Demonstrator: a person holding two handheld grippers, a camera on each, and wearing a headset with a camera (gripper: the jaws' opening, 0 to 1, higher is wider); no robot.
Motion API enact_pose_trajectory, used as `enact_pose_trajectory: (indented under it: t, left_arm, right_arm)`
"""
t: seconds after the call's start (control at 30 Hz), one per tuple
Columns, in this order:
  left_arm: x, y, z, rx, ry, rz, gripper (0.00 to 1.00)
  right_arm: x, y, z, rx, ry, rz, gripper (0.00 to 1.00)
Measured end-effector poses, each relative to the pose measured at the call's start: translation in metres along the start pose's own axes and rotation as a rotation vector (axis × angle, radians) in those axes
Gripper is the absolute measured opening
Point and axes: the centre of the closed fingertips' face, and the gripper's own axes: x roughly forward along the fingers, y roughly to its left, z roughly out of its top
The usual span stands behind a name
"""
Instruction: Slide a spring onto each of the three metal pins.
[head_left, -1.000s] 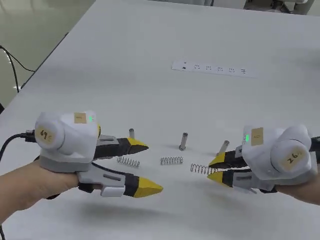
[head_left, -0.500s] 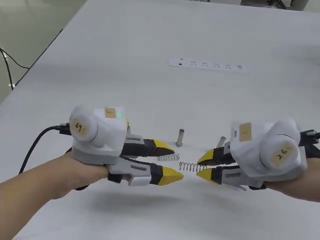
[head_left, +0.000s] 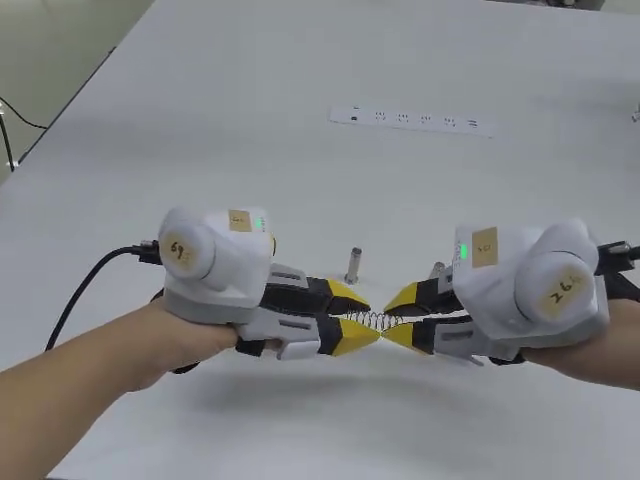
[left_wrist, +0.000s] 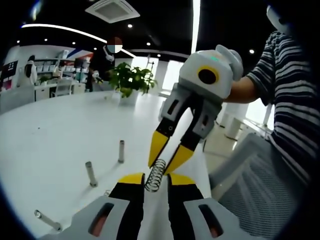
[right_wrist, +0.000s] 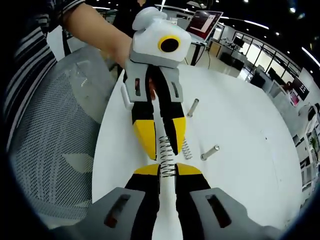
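A short wire spring (head_left: 379, 320) hangs above the table between my two grippers, which meet tip to tip. My right gripper (head_left: 393, 318) is shut on its right end, and my left gripper (head_left: 367, 320) has its yellow jaws closed around the left end. The left gripper view has the spring (left_wrist: 155, 175) between my own tips (left_wrist: 156, 179), with the right gripper (left_wrist: 165, 163) reaching in from above. Three metal pins (left_wrist: 121, 151) (left_wrist: 90, 173) (left_wrist: 47, 220) stand bare on the white table. A second spring (right_wrist: 186, 148) lies by a pin (right_wrist: 210, 152).
A white power strip (head_left: 412, 120) lies far back on the table (head_left: 250, 120). A pin (head_left: 353, 265) stands just behind the grippers, another (head_left: 437, 270) is half hidden by the right one. A mesh chair (right_wrist: 55, 145) and a person's striped sleeve (left_wrist: 280, 85) are close.
Both grippers have come together at the middle. The left gripper, wide open a second ago, has moved right and narrowed onto the spring that the right gripper carries. The camera shifted too.
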Motion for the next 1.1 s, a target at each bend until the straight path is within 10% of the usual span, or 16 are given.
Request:
enact_pose_trajectory:
  t: [1.1]
  left_arm:
    - [0.0013,-0.0056,0.0073,0.025,-0.027,-0.016,0.02]
  right_arm:
    - [-0.0083,0.0002,0.0024,0.003,-0.028,0.005,0.08]
